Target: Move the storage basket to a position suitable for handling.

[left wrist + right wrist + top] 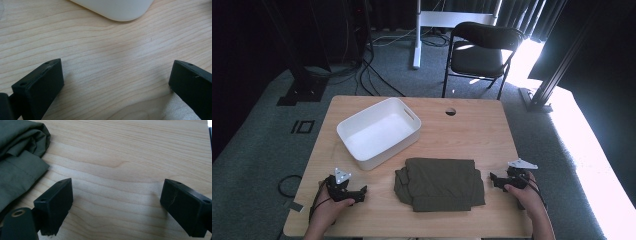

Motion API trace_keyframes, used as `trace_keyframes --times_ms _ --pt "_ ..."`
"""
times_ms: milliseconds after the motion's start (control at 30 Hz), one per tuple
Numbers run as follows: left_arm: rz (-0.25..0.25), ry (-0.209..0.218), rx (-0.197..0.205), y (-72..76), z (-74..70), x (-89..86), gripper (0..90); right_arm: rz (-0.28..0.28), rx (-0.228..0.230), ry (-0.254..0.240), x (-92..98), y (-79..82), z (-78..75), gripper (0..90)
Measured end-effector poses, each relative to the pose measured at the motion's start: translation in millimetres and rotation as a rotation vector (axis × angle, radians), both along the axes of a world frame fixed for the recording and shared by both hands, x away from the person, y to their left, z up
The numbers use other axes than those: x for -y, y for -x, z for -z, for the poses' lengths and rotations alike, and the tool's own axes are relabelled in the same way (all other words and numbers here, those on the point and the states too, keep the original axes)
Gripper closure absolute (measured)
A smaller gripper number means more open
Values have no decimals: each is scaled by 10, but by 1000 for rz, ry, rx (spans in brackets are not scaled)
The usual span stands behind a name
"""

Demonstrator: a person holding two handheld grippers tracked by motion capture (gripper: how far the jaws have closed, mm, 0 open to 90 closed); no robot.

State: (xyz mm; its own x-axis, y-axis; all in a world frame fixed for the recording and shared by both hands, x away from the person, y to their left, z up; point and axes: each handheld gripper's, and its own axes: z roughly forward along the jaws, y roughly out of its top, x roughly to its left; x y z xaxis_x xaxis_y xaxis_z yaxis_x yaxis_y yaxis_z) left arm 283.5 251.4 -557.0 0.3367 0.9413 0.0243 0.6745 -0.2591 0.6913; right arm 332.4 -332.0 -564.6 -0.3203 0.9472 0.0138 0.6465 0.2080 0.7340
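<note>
A folded olive-green garment lies near the table's front edge, between my two grippers. Its right edge also shows at the left of the right gripper view as the garment. My left gripper rests on the wood to the garment's left, held by a hand; its jaws stand wide apart with bare table between them. My right gripper sits just right of the garment, open too, nothing between its jaws. A white plastic bin stands empty behind the left gripper; its rounded corner is the bin.
The wooden table has a round cable hole at the back. A black folding chair stands beyond the far edge. Cables lie on the grey carpet at the left, and a black frame leg stands at the right.
</note>
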Motion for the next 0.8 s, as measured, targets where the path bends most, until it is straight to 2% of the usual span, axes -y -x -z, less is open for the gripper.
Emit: trace_keyframes --times_ms 300,333,533,700,800 --pt "18 1 -2 -14 -3 -39 10 -13 6 0 -8 -73 -5 121" --pt "19 -9 -7 -19 -15 -49 10 -16 12 -1 -20 -102 -8 122" --pt "5 16 7 -39 -71 -69 11 -17 14 -17 -80 -243 -38 122" --pt "5 12 7 -51 -89 -80 11 -11 21 -30 -112 -355 -68 123" --pt "-3 8 14 -61 -110 -76 88 -14 22 -28 -152 -457 -86 123"
